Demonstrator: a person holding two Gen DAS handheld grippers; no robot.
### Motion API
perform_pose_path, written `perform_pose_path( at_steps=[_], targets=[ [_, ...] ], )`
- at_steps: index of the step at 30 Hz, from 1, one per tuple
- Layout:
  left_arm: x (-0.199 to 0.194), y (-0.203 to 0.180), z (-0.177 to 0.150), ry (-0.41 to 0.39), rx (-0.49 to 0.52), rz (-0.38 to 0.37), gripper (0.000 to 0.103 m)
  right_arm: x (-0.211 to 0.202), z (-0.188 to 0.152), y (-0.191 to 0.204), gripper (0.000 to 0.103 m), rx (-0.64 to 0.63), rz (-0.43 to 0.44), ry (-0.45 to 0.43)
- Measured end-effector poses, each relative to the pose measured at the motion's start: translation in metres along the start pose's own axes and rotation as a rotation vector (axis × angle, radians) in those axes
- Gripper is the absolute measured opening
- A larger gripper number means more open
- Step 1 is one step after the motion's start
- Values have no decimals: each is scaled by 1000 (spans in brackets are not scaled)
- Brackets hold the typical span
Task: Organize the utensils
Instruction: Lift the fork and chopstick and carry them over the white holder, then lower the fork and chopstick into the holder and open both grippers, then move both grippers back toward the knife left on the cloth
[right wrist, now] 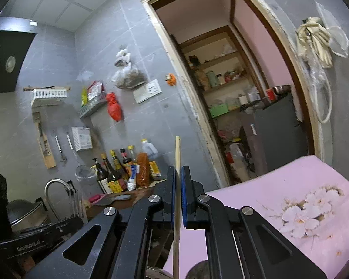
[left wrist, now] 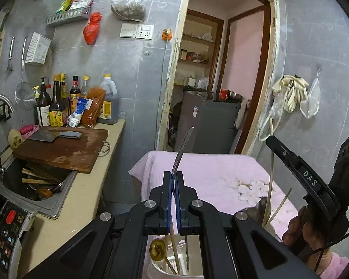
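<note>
Wooden chopstick [right wrist: 178,162] is being pinched upright by my right claw [right wrist: 178,197], while my left claw [left wrist: 173,200] is pinching a thin metal utensil [left wrist: 181,153]. I am judging the sorting partly done: the white holder [left wrist: 172,269] below already has a gold spoon [left wrist: 157,251] and sticks, more lying in the sink [left wrist: 35,181]. Open room ahead over the pink-clothed table [left wrist: 209,169]; the claws are sitting close together.

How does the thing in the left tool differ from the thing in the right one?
The left tool grips a thin, shiny, curved metal handle; the right tool grips a pale, straight wooden chopstick. The handle leans right at its tip, while the chopstick stands nearly upright. Both are slim utensils pinched between shut blue pads.
</note>
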State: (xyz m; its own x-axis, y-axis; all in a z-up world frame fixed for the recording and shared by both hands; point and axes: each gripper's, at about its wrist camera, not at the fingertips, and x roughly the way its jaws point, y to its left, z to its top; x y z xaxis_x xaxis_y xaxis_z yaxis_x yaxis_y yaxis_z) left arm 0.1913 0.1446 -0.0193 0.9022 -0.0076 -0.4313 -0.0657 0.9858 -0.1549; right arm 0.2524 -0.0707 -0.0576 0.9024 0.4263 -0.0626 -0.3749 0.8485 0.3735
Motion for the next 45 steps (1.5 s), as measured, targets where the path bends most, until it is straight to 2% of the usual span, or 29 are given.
perform_pose_path(
  at_steps=[16, 23, 28, 31, 33, 34, 36, 38, 40, 43, 45],
  targets=[
    [1, 4, -6, 11, -10, -1, 3, -6, -10, -3, 5, -7, -24, 23],
    [-1, 7, -5, 32, -29, -20, 4, -14, -11, -1, 6, -34, -15, 65],
    [-7, 11, -7, 46, -59, -50, 5, -25, -7, -3, 26, -28, -5, 90],
    [-10, 11, -6, 61, -78, -64, 9, -34, 0, -6, 26, -30, -1, 88],
    [-14, 9, -7, 57, -93, -74, 20, -40, 6, -7, 29, -38, -2, 89],
    [-16, 8, -7, 51, -96, -75, 25, -44, 9, -8, 34, -41, -5, 91],
    [-21, 5, -7, 37, -104, -86, 43, -51, 14, -11, 40, -42, -10, 95],
    [-25, 0, -7, 24, -117, -88, 45, -60, 21, -16, 45, -41, -21, 96],
    [-27, -7, -6, 25, -115, -90, 45, -69, 27, -21, 56, -47, -38, 94],
    [-31, -21, -4, 10, -102, -94, 58, -83, 38, -30, 66, -65, -68, 88],
    [-33, -33, -3, -6, -93, -95, 70, -91, 45, -36, 77, -78, -90, 86]
  ],
)
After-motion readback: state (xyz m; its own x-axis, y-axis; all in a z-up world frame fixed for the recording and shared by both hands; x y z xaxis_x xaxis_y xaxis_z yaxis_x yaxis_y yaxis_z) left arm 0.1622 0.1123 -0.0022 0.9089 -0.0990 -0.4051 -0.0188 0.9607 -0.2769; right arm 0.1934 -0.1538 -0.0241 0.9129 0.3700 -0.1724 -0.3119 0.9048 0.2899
